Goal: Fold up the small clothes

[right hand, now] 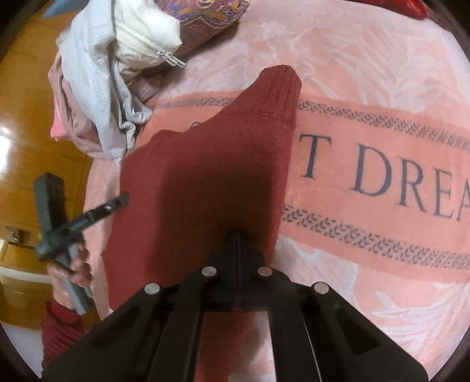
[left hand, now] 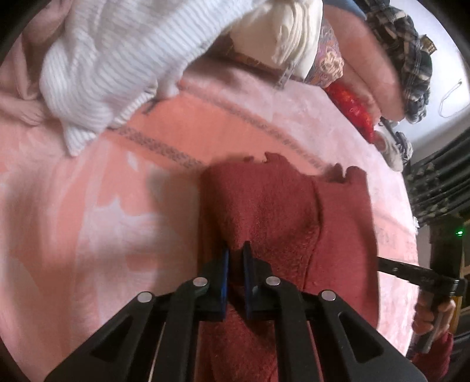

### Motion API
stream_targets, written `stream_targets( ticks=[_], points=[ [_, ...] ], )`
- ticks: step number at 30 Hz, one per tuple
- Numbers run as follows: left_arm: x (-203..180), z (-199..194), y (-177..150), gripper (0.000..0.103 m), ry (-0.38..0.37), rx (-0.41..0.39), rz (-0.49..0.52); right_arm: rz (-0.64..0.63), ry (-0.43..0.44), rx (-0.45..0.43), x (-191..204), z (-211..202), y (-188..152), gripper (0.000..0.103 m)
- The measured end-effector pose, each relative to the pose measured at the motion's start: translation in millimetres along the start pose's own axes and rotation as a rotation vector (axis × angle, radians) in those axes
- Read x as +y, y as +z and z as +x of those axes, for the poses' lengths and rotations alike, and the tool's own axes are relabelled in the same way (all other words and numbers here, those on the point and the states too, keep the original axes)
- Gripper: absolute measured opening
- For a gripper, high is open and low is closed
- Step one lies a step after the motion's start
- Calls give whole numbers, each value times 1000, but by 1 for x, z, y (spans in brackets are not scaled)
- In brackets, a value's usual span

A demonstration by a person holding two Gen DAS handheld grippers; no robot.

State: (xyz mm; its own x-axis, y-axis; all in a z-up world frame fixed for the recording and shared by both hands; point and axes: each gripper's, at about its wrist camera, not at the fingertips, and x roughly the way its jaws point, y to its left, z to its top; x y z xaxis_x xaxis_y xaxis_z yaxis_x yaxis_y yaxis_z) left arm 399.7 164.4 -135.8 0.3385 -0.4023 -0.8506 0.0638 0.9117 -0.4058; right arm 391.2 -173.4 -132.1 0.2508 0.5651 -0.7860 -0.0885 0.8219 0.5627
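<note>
A dark red knitted garment (left hand: pixel 282 211) lies on a pink blanket (left hand: pixel 88 205). My left gripper (left hand: pixel 236 252) is over its near part, its jaws narrowly apart with a fold of the red cloth between them. In the right wrist view the same garment (right hand: pixel 205 164) spreads away from me. My right gripper (right hand: pixel 236 235) is shut on the garment's near edge. The left gripper also shows in the right wrist view (right hand: pixel 124 199), at the garment's left edge. The right gripper shows in the left wrist view (left hand: pixel 382 263), at the garment's right edge.
A white striped garment (left hand: pixel 117 64) and a cream zippered item (left hand: pixel 279 32) lie at the far side of the pink blanket (right hand: pixel 367 73), next to a patterned cushion (right hand: pixel 205 17). Red and plaid clothes (left hand: pixel 408 58) sit far right. A wooden floor (right hand: pixel 26 117) borders the bed.
</note>
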Motion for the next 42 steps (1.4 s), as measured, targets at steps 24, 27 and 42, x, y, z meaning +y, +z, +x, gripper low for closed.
stream_targets(
  ticks=[24, 27, 42],
  points=[
    [6, -19, -37, 84, -152, 79, -27, -8, 43, 88, 18, 1, -38, 70],
    [5, -2, -35, 84, -175, 114, -38, -12, 38, 95, 20, 7, -36, 73],
    [-12, 17, -41, 60, -220, 150, -7, 57, 176, 84, 11, 7, -41, 41]
  ],
)
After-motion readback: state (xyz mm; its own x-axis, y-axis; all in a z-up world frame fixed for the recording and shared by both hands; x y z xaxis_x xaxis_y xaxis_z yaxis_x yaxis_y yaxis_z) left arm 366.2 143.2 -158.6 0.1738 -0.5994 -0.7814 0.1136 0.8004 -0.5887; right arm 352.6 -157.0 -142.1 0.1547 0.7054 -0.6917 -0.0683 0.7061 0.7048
